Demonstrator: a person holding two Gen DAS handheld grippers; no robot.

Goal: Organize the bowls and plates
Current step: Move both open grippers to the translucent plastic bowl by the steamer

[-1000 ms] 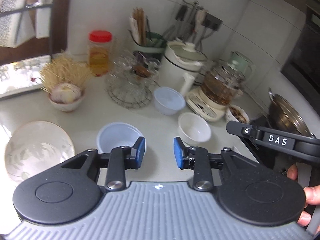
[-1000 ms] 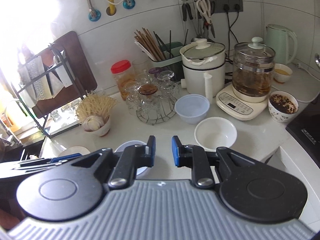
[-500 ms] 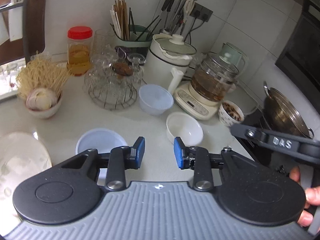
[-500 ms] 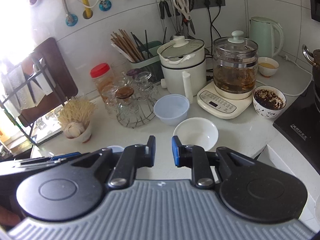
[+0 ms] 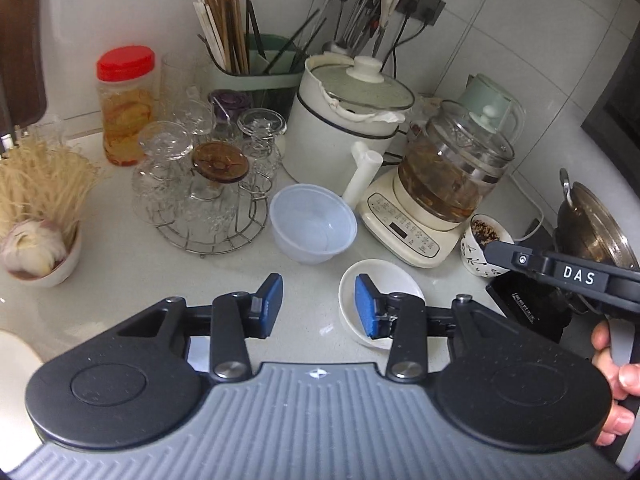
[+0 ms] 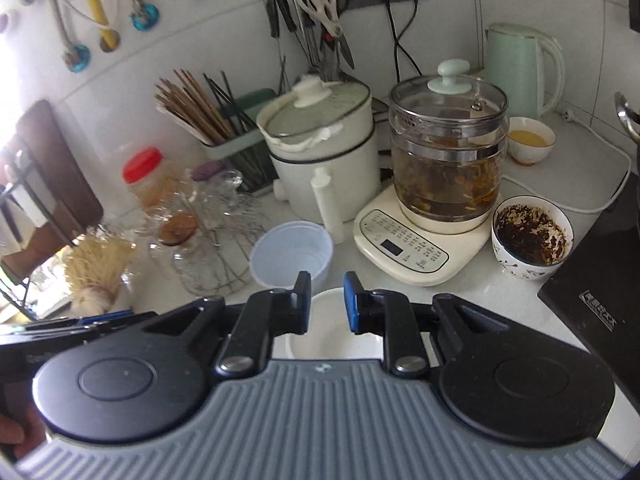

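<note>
A translucent plastic bowl [image 5: 313, 223] stands on the white counter beside the glass rack; it also shows in the right wrist view [image 6: 291, 252]. A small white ceramic bowl [image 5: 384, 280] sits just in front of it, partly behind my left gripper's right finger. My left gripper [image 5: 316, 306] is open and empty, above the counter. My right gripper [image 6: 327, 306] is open and empty, directly over the white bowl [image 6: 328, 344]. A second translucent bowl [image 5: 199, 354] peeks from under the left gripper. A plate's edge [image 5: 16, 354] shows at far left.
Behind stand a wire rack of glasses [image 5: 208, 184], a white cooker [image 5: 344, 120], a glass kettle on its base [image 5: 452, 176], a patterned bowl of dark residue [image 6: 530, 238], a red-lidded jar [image 5: 125, 104] and a bowl of garlic and noodles [image 5: 36, 236]. A black cooktop [image 6: 600, 300] lies at the right.
Both grippers moved right and forward along the counter. The white bowl now lies under the right gripper; the plate and near plastic bowl slid out of view to the left.
</note>
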